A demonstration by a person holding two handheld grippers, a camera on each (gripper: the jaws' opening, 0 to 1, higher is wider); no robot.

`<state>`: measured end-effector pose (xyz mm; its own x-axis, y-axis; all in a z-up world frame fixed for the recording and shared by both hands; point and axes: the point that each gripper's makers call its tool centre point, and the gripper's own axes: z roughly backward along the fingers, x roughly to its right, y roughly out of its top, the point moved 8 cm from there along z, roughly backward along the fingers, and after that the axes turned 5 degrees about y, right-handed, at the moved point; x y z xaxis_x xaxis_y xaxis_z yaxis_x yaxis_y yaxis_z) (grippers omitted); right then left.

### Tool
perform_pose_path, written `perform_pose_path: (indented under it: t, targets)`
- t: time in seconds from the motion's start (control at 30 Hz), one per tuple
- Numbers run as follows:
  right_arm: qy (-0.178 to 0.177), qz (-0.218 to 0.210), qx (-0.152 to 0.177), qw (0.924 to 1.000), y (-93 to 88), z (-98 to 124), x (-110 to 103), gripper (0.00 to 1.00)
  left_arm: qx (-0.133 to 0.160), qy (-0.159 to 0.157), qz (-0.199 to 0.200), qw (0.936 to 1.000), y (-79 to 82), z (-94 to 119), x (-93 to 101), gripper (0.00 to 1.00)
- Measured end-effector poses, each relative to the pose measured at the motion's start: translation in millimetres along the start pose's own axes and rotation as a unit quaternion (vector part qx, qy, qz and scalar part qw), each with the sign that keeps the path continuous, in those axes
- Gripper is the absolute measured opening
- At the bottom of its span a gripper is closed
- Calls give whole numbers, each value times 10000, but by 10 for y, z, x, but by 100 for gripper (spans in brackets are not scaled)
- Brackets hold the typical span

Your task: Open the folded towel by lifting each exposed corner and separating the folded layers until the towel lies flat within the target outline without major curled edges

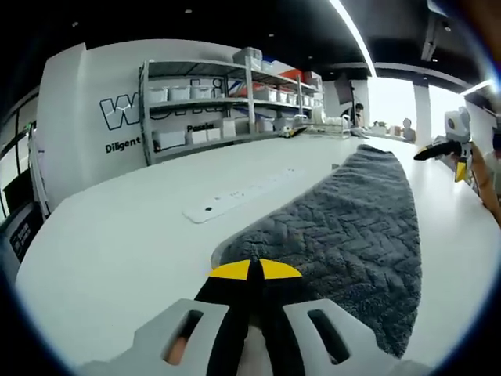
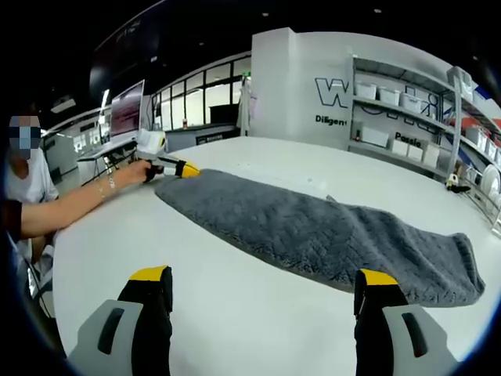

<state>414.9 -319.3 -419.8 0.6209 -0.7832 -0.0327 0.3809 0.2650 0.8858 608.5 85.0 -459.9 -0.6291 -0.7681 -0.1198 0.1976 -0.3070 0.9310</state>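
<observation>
the towel (image 2: 313, 231) is dark grey with a zigzag woven pattern, and it lies on the white table (image 2: 235, 329) as one long narrow strip, still folded along its length. its surface looks thick and fluffy, and the edges are a little rounded, not curled up. in the left gripper view the towel (image 1: 344, 235) runs away from the camera toward the far side of the table (image 1: 117, 251).

beside the towel, on the side toward the wall, a white power strip (image 1: 243, 192) lies flat on the table, near the towel but not touching it. behind the table, past the power strip, a metal shelf rack (image 1: 227, 102) with white boxes stands against a white wall with dark letters. a person's arm (image 2: 78, 200) reaches to the far end of the towel.

the left gripper (image 1: 254, 270) has its yellow-tipped jaws pressed together at the near corner of the towel; it seems to pinch the edge there, but the cloth between the jaws is hard to see. the right gripper (image 2: 262, 286) has its jaws wide apart, holds nothing, and is over bare table just beside the long edge of the towel.
</observation>
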Motion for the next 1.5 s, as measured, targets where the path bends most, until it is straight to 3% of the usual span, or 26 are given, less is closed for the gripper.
perform_pose_path:
  t: [0.13, 0.27, 0.37, 0.5, 1.03, 1.17, 1.23, 1.5]
  targets:
    - [-7, 13, 4, 10000, 2, 3, -7, 99, 143, -25, -422, 9990, 71, 55, 52, 1]
    - [3, 13, 7, 10000, 5, 5, -9, 99, 489, -178, -777, 9956, 209, 143, 187, 1]
    - [11, 26, 3, 10000, 6, 8, -17, 99, 672, -429, -1131, 9904, 311, 206, 334, 1]
    - [30, 35, 25, 10000, 23, 12, -18, 99, 664, -750, -1703, 9803, 379, 300, 568, 1]
    - [82, 82, 22, 9999, 16, 26, -63, 99, 808, -1585, -2210, 9589, 423, 898, 1160, 1]
    - [108, 89, 39, 9999, 18, 28, -73, 99, 622, -1928, -2324, 9513, 334, 1012, 1282, 1]
    - [99, 88, 21, 9999, 13, 24, -75, 99, 581, -1946, -2384, 9497, 272, 1030, 1321, 1]
    - [124, 69, -52, 9999, -16, -6, -88, 99, 537, -1915, -2104, 9572, 118, 999, 1370, 3]
